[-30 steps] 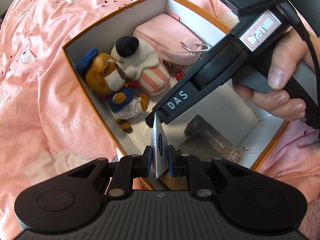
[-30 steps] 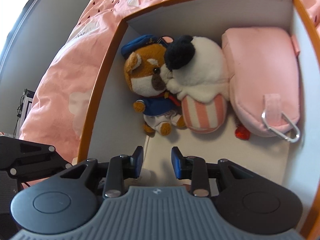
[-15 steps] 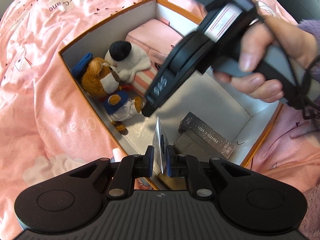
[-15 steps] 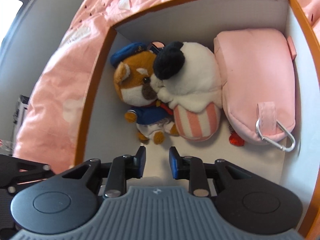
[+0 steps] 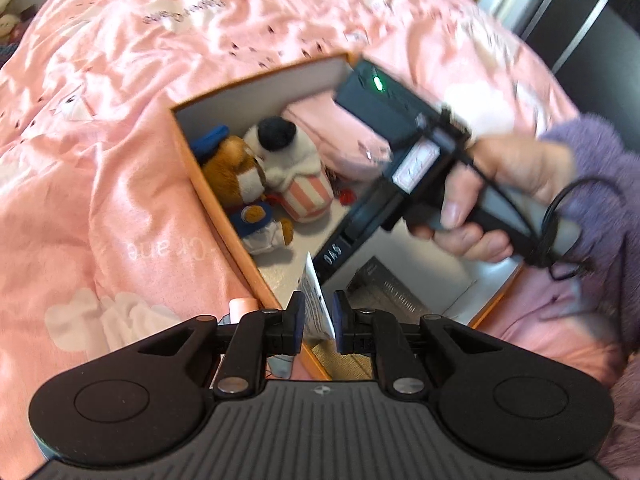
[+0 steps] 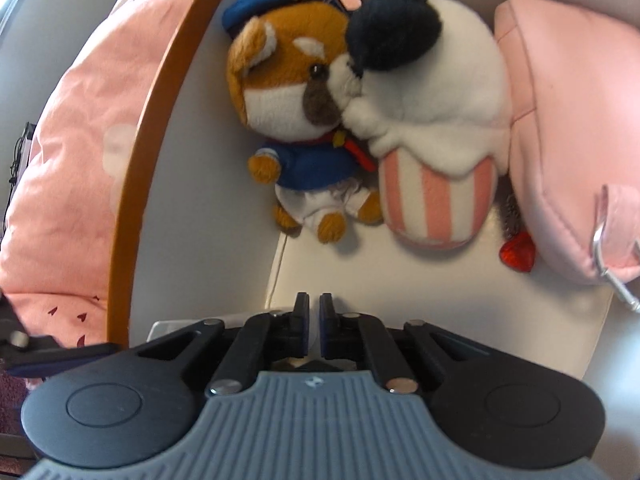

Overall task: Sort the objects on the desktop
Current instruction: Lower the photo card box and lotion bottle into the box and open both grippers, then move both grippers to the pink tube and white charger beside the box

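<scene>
My left claw (image 5: 316, 316) grips a white card (image 5: 316, 304) upright between its 2 pads, over the near rim of the orange box (image 5: 224, 224). My right claw (image 6: 314, 322) is pinched shut on nothing; just ahead of it lie the brown plush dog (image 6: 288, 92), striped plush (image 6: 436, 200) and pink pouch (image 6: 568, 152).

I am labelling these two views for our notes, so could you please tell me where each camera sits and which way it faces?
Left wrist: sits on the left gripper, looking steeply down into the orange-edged box on pink bedding; its jaws clamp a white card; the person's right hand and purple sleeve show, holding the right gripper.
Right wrist: sits on the right gripper, shut on nothing, looking down inside the box from close by; no hand shows.
Shared: the sailor bear plush, striped cupcake plush and pink pouch.
</scene>
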Action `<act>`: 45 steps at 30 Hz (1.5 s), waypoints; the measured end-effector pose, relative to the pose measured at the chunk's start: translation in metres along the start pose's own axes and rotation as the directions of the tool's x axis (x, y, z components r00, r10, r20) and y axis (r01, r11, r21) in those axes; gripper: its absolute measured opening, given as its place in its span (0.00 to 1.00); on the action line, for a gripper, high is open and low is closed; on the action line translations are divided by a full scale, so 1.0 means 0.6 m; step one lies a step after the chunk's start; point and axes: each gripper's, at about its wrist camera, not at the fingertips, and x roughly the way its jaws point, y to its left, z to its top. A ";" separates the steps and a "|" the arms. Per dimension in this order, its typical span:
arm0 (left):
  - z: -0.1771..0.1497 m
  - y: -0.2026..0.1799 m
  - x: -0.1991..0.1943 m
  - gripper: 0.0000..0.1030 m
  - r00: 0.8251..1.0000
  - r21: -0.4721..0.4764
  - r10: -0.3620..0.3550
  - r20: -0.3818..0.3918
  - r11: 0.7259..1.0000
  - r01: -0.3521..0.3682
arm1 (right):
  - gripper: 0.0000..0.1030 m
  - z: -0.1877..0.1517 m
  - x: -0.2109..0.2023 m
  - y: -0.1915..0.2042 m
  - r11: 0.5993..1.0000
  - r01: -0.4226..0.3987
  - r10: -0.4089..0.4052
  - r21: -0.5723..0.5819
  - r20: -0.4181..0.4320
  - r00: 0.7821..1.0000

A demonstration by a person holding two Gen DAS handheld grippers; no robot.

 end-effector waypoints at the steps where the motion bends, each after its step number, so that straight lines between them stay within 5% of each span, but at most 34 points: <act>1: -0.002 0.007 -0.007 0.16 1.000 -0.030 -0.001 0.022 1.000 0.002 | 0.05 -0.001 0.002 -0.002 1.000 -0.009 0.009 0.007 -0.010 1.000; 8: -0.013 0.050 -0.051 0.17 0.993 -0.186 0.013 0.120 0.983 0.010 | 0.05 -0.011 0.016 -0.002 1.000 -0.021 0.021 0.012 -0.047 0.999; 17: -0.045 0.075 -0.056 0.17 0.990 -0.284 0.033 0.140 0.959 0.008 | 0.05 -0.017 0.011 0.006 1.000 0.014 -0.015 -0.005 -0.044 0.999; 27: -0.094 0.095 -0.070 0.17 0.985 -0.365 0.102 0.137 0.930 -0.046 | 0.06 -0.061 -0.080 0.058 0.983 0.139 -0.120 -0.122 0.155 0.981; 35: -0.141 0.116 -0.105 0.29 0.958 -0.420 0.250 0.144 0.892 -0.169 | 0.09 -0.110 -0.162 0.128 0.976 0.088 -0.016 -0.201 0.334 0.942; 40: -0.171 0.131 -0.102 0.32 0.956 -0.424 0.279 0.087 0.879 -0.218 | 0.20 -0.139 -0.125 0.242 0.953 0.146 -0.030 -0.266 0.398 0.917; 45: -0.203 0.143 -0.085 0.38 0.959 -0.386 0.281 0.028 0.888 -0.249 | 0.24 -0.165 -0.067 0.309 0.924 0.201 -0.063 -0.324 0.390 0.919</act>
